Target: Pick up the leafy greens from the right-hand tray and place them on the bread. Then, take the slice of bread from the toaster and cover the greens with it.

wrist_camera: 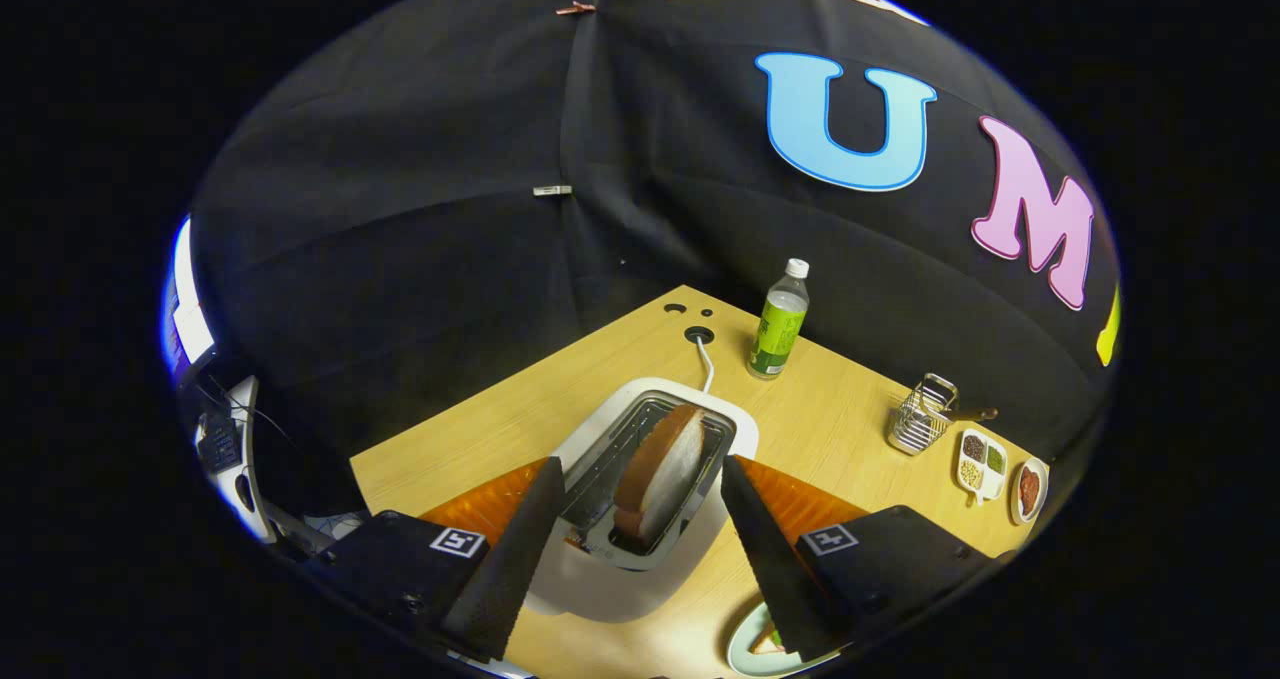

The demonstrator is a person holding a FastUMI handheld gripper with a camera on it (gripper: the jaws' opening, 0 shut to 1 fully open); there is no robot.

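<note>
A white toaster (pixel 600 559) stands on the wooden table just ahead of my fingers. A slice of bread (pixel 660 474) with a brown crust sticks up out of its slot, tilted. My gripper (pixel 640 474) is open above the toaster, one finger on each side of the slice and neither touching it. Beneath the right finger (pixel 765 549) a pale green plate (pixel 745 649) peeks out with a bit of bread and something green on it, mostly hidden.
A green bottle (pixel 778 324) stands beyond the toaster near the table's back corner. To the right are a wire rack (pixel 920 417), a white divided dish of seeds (pixel 982 464) and a small plate with something red (pixel 1030 489). An orange mat (pixel 800 499) lies under the toaster.
</note>
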